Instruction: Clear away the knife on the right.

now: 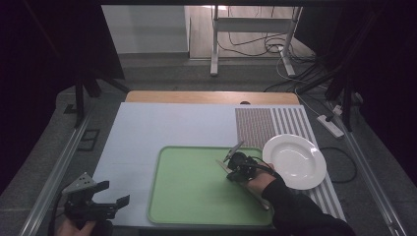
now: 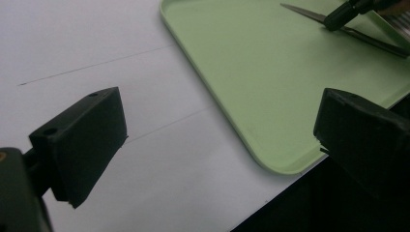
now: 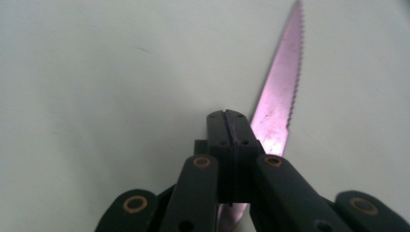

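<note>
Right claw [image 1: 230, 158] sits over the green tray [image 1: 192, 196], jaws pressed together and pinching a serrated knife [image 3: 283, 92]; in the right gripper view the blade runs up and away past the closed jaw tips, above the tray's pale green floor. In the high view the knife [image 1: 234, 150] is raised at a tilt over the tray's upper right part, blade tip toward the far side. A second long utensil [image 1: 246, 185] lies on the tray under the right hand, too small to identify. White plate [image 1: 294, 160] rests just beside the tray's right edge, on the striped mat [image 1: 290, 125]. Left claw [image 1: 114, 194] hangs at the worktop's [image 1: 162, 125] near left corner, jaws spread wide, nothing between them; the left gripper view looks across the white surface at the tray's [image 2: 270, 82] rounded near corner. Left hand [image 1: 74, 227] grips that tool from below.
</note>
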The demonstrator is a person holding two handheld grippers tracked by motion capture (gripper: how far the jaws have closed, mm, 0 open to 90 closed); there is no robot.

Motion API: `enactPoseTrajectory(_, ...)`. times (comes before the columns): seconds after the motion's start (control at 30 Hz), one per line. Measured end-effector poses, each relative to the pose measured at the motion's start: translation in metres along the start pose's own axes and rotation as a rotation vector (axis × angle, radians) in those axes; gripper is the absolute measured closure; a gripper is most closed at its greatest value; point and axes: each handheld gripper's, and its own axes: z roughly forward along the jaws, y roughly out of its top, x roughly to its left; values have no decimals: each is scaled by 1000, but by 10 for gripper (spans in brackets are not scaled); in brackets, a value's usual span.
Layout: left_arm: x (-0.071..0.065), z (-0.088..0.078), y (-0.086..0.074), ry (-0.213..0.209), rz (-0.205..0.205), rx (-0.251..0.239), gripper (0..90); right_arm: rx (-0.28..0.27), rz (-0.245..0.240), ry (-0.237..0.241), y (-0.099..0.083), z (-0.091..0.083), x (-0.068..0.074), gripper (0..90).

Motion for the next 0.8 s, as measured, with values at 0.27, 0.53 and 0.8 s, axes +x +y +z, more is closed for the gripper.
enactPoseTrajectory(0.27, 0, 0, 0, 0, 0, 0, 46, 25, 72, -60, -19, -12, -22, 900)
enactPoseTrajectory(0.53, 0, 0, 0, 0, 1, 0, 46, 27, 128, -77, -37, -21, -32, 900)
enactPoseTrajectory(0.8, 0, 0, 0, 1, -2, 1, 47, 40, 169, -99, -51, -29, -40, 900)
